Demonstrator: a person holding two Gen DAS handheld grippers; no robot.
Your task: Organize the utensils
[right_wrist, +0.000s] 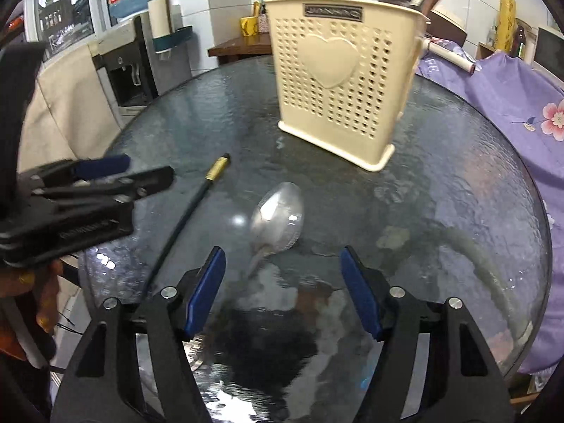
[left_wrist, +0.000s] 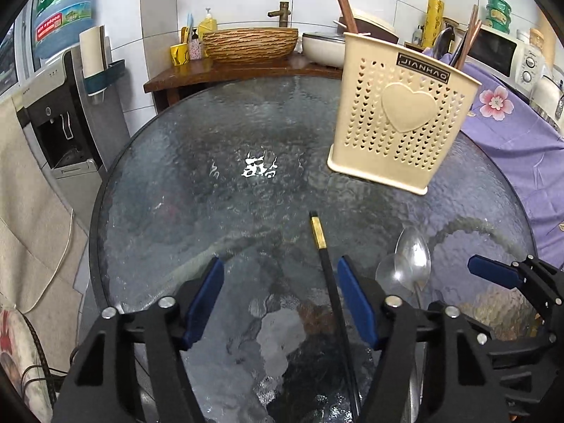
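Observation:
A black chopstick (left_wrist: 331,282) with a gold tip lies on the round glass table (left_wrist: 218,211), between the fingers of my open left gripper (left_wrist: 280,296), close to the right finger. In the right wrist view the chopstick (right_wrist: 190,208) lies left of a metal spoon (right_wrist: 278,218). The spoon (left_wrist: 410,264) lies just ahead of my open, empty right gripper (right_wrist: 282,289). A cream perforated utensil holder (left_wrist: 398,116) with a heart stands further back and holds chopsticks and a spoon; it also shows in the right wrist view (right_wrist: 342,77). The left gripper (right_wrist: 116,176) shows at left there.
A purple flowered cloth (left_wrist: 521,141) covers the right side. A wooden shelf (left_wrist: 229,70) with a woven basin and bowls stands behind the table. A water dispenser (left_wrist: 60,112) is at the left. A microwave (left_wrist: 500,53) is at the back right.

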